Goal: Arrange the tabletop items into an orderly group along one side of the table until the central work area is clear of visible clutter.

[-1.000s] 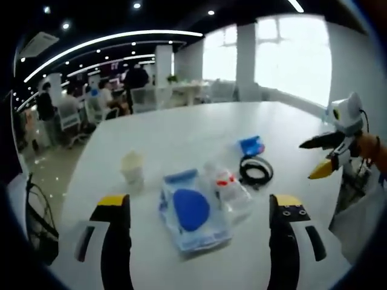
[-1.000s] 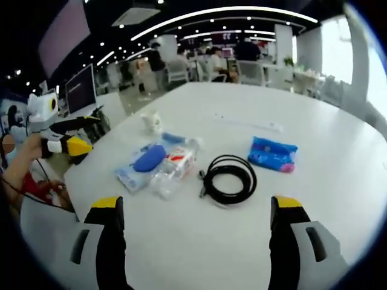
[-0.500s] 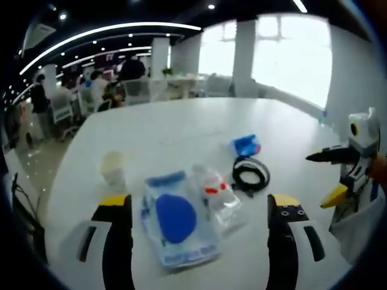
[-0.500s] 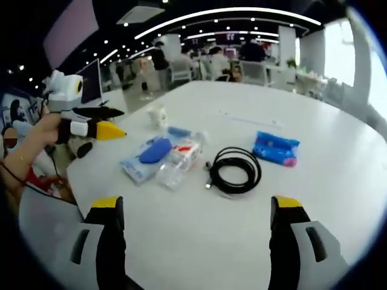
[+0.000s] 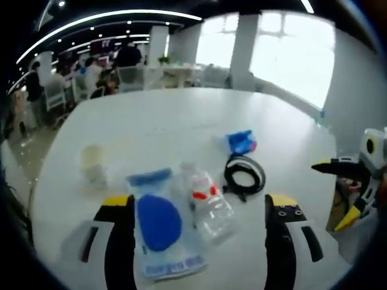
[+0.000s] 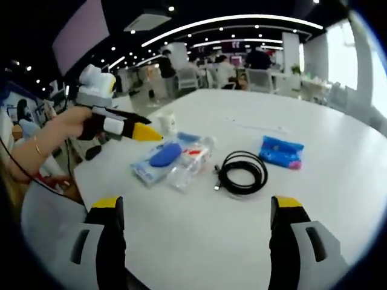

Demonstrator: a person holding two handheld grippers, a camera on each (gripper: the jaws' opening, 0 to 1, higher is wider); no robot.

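On the white table [image 5: 175, 118] lie a clear bag with a blue pad [image 5: 160, 226], a clear bottle with a red label [image 5: 207, 200], a black coiled cable [image 5: 243, 175], a blue packet [image 5: 240, 142] and a pale paper cup [image 5: 94, 166]. My left gripper [image 5: 198, 203] is open, its jaws standing either side of the bag and bottle, short of them. In the right gripper view it [image 6: 151, 128] hovers beside the cup [image 6: 164, 122], held by a hand. My right gripper [image 6: 196, 203] is open near the table edge, back from the cable [image 6: 242, 172], the bag [image 6: 160, 160], the bottle [image 6: 190, 166] and the packet [image 6: 281, 151].
A thin white strip [image 6: 260, 128] lies farther back on the table. My right gripper [image 5: 340, 193] shows open off the table's right edge. People sit at desks [image 6: 242, 63] behind, and bright windows [image 5: 284, 54] line one wall.
My left gripper has moved in over the table edge toward the bag and bottle, coming close to the cup. My right gripper has held about the same place.
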